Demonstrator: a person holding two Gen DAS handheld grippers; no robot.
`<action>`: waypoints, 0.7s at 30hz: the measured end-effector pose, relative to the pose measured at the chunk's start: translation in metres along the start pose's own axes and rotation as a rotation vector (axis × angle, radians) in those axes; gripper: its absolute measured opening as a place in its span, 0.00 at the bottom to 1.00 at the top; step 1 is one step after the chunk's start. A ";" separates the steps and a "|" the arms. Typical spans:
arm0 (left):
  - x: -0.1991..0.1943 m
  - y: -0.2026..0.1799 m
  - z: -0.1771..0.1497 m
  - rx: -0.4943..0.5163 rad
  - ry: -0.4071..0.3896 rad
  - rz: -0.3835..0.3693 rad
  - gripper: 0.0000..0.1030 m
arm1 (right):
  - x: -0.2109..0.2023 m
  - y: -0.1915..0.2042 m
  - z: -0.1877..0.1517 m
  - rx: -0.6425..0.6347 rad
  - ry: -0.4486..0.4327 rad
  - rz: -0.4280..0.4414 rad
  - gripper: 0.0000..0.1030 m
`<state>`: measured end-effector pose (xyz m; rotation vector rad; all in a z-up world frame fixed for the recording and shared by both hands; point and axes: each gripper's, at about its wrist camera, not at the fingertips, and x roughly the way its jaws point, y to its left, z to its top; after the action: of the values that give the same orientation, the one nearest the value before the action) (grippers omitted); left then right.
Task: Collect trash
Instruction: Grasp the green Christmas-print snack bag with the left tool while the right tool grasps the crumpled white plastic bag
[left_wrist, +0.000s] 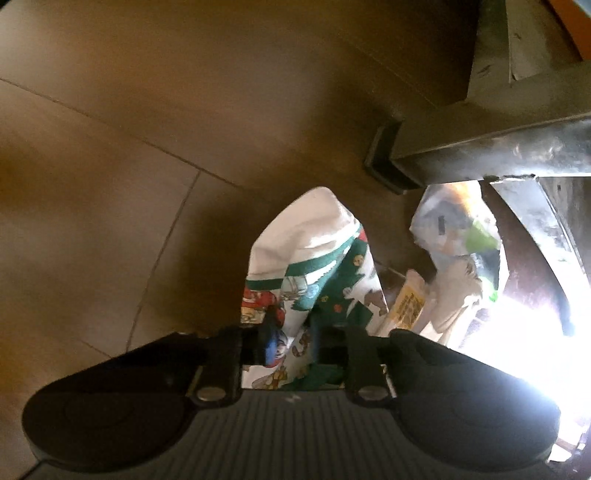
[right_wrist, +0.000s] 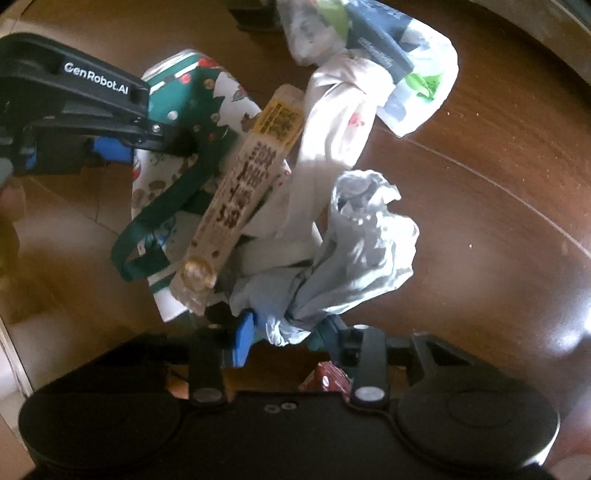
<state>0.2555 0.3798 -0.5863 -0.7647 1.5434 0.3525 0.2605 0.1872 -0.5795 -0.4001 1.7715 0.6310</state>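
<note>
Clearly both hands are down on the floor (right_wrist: 498, 184) pile at once, each taking its own piece, which suits gathering trash 2 items at a time.

Seen from the left wrist, the left gripper (left_wrist: 291, 341) has its fingers drawn narrow on the printed paper bag (left_wrist: 314, 258), white with green bands and cartoon figures. The blue pads pinch the bag's near edge, at 6 o'clock of the bag, so the body stands up and away toward 12 o'clock. Pinching a thin edge probably makes sense because paper folds flat and gives the pads something to bite.

From the right wrist, the right gripper (right_wrist: 284, 334) holds the crumpled pale plastic bag (right_wrist: 365, 236) by its twisted neck, fingers part closed around that bunch. The neck is the firmest part of a limp bag, so the rest can hang loose above it toward 1 o'clock.

Between the 2 grips lies a long snack wrapper (right_wrist: 243, 184) with a yellow label, slanting from 12 to 6 o'clock across the paper bag's green handle (right_wrist: 159, 221). At 12 o'clock a knotted white bag (right_wrist: 354, 85) with blue and green contents rests on the floor, held by nothing. A metal furniture leg (left_wrist: 480, 147) stands at 2 o'clock in the left view, just beside the pile.
</note>
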 end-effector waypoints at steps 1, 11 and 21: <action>-0.002 0.000 -0.001 -0.011 -0.004 0.005 0.10 | -0.003 0.002 -0.003 -0.024 -0.008 -0.004 0.29; -0.047 0.014 -0.026 -0.017 -0.089 0.000 0.04 | -0.056 0.000 -0.041 -0.111 -0.108 -0.041 0.20; -0.150 0.042 -0.044 -0.044 -0.280 0.047 0.04 | -0.162 -0.009 -0.070 -0.137 -0.273 -0.082 0.20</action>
<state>0.1885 0.4206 -0.4449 -0.6822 1.2945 0.5083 0.2582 0.1300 -0.4128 -0.4554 1.4509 0.7149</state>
